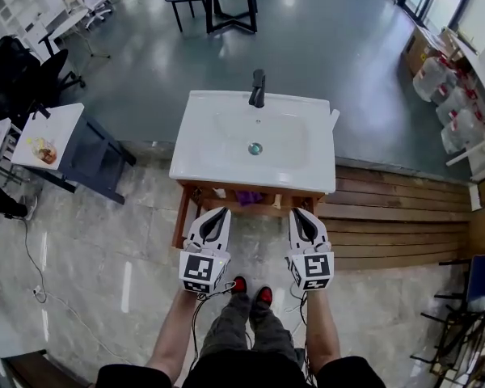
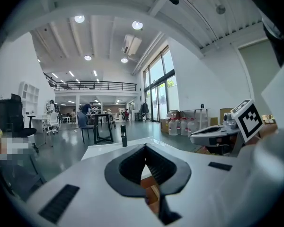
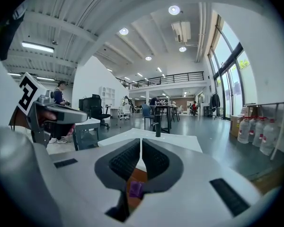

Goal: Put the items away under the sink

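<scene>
1. We're standing facing the white sink (image 1: 307, 176). Both grippers are held out side by side, pointing at its front edge, apart from each other and not touching the sink.
2. Left gripper (image 1: 220, 211): jaws closed tip to tip in its own view, ribbed pads meeting, nothing gripped.
3. Right gripper (image 1: 297, 212): jaws likewise closed, pads together, nothing held.
4. The task's things are under the basin. A purple item (image 1: 246, 196) sits about mid-shelf in the wooden stand (image 1: 183, 217).
5. A small pale item (image 1: 277, 202) stands just right of the purple one, and a whitish item (image 1: 218, 192) sits toward the left end. They're too small for us to tell what they are.
6. The right gripper view shows the purple item low down through the gap behind the closed tips. It lies beyond the jaws on the shelf, not between the pads.
7. On the sink top, a black faucet (image 1: 258, 88) stands at back centre and the drain (image 1: 255, 148) is mid-basin.
8. Around us: wooden decking (image 1: 388, 217) right of the stand, water jugs (image 1: 436, 75) far right, a white side table (image 1: 61, 124) left. Our red-toed shoes (image 1: 239, 284) show between the arms.
</scene>
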`<state>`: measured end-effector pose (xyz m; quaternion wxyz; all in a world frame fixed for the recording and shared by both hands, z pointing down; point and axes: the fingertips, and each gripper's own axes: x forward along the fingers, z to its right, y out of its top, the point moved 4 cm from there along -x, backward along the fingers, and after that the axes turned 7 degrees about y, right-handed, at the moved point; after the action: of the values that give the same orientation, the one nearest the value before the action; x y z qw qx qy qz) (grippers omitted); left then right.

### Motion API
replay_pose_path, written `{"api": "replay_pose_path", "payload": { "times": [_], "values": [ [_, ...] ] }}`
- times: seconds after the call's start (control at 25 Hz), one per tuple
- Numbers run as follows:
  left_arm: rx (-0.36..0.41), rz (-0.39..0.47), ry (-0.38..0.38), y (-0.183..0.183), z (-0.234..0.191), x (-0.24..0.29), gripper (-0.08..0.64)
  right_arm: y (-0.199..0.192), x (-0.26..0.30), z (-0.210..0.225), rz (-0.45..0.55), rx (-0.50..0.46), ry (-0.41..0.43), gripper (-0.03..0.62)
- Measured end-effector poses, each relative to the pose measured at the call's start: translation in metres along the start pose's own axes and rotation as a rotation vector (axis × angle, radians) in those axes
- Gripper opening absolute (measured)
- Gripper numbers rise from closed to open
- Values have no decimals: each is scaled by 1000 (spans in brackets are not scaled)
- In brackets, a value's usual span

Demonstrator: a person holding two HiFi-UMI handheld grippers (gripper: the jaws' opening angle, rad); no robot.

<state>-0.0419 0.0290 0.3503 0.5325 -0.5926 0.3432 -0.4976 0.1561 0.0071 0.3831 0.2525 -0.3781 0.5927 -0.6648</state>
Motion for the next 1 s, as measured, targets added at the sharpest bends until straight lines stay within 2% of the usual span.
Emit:
{"api": "replay_pose_path", "payload": {
  "times": [0.2,0.44,1.0],
  "values": [
    [-6,13,11,24,-4,-15,6,26,-23,-4,17,8,-24,38],
    [-3,27,19,32,-5,-26,6,49,-41,-6,58,-15,-46,38],
    [-2,29,10,35,0,-36,6,56,-46,-17,70,-35,-35,38]
  ]
}}
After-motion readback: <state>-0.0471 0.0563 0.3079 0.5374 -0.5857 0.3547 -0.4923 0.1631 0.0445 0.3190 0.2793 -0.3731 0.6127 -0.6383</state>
